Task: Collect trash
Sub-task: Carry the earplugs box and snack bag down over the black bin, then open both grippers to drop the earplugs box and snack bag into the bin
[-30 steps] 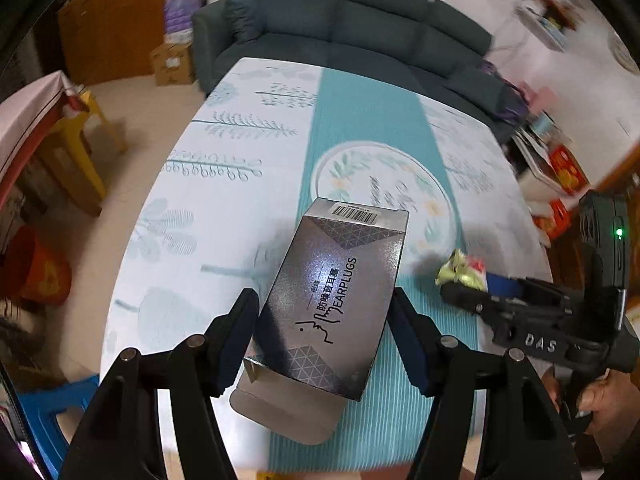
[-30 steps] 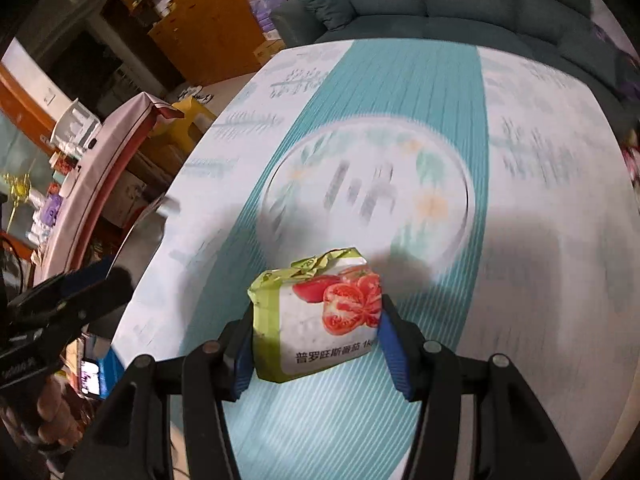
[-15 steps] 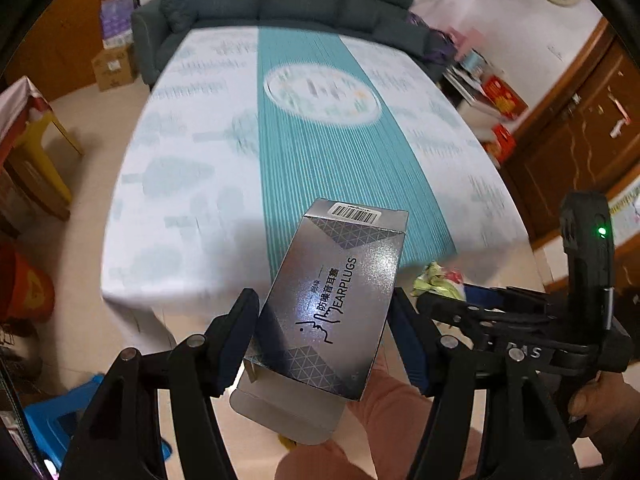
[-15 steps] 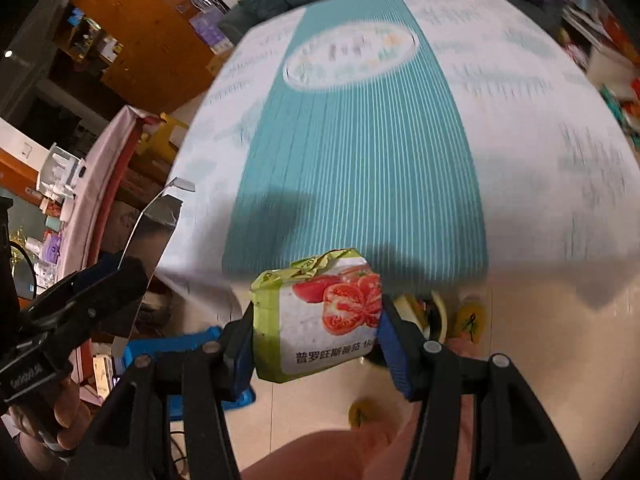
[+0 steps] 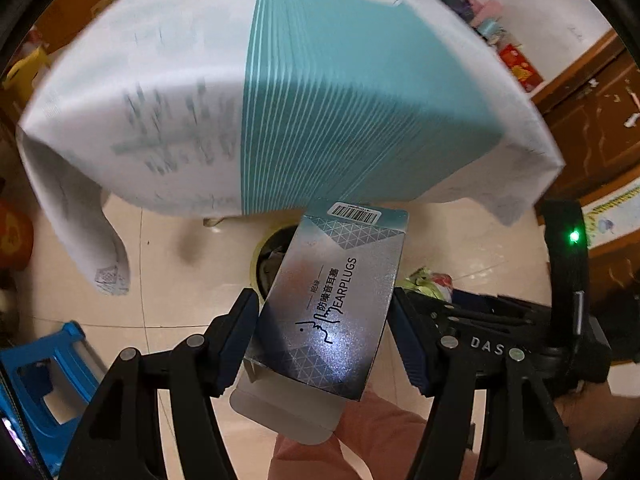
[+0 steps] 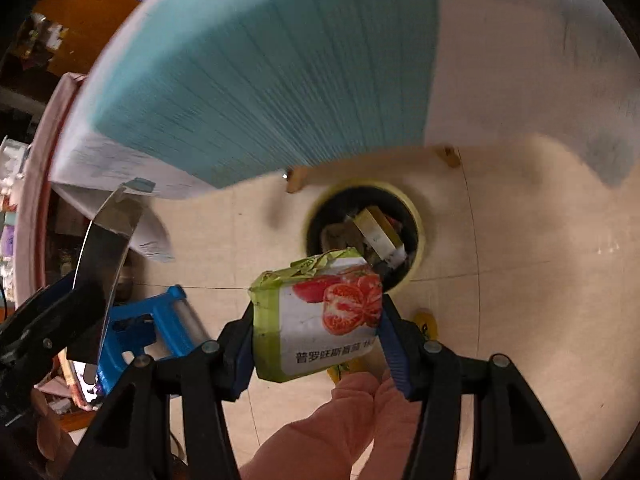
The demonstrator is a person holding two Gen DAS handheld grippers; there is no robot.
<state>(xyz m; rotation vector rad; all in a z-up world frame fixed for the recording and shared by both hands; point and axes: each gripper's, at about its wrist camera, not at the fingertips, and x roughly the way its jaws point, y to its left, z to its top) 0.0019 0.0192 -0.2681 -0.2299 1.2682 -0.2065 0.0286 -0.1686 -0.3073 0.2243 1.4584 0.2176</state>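
My left gripper [image 5: 326, 334] is shut on a silver earplugs box [image 5: 332, 304], held above the floor in front of the table. My right gripper [image 6: 316, 330] is shut on a green tomato snack packet [image 6: 320, 312]; it also shows in the left wrist view [image 5: 428, 282], with the right gripper [image 5: 436, 304] to the right of the box. A round yellow-rimmed trash bin [image 6: 416, 232] holding several pieces of trash stands on the floor just beyond the packet; in the left wrist view the bin [image 5: 264, 252] is mostly hidden behind the box. The left gripper with the box shows at the left of the right wrist view [image 6: 100, 256].
The table with a white and teal cloth [image 5: 320, 100] overhangs beyond the bin; the cloth [image 6: 280, 72] fills the top of the right wrist view. A blue plastic stool [image 5: 48, 376] stands at the lower left on the tiled floor, also seen in the right wrist view [image 6: 160, 328]. My pink-clad legs [image 6: 340, 428] are below.
Both grippers have pulled back off the table and tilted down toward the floor, each still holding its item. The trash bin has come into view below them.
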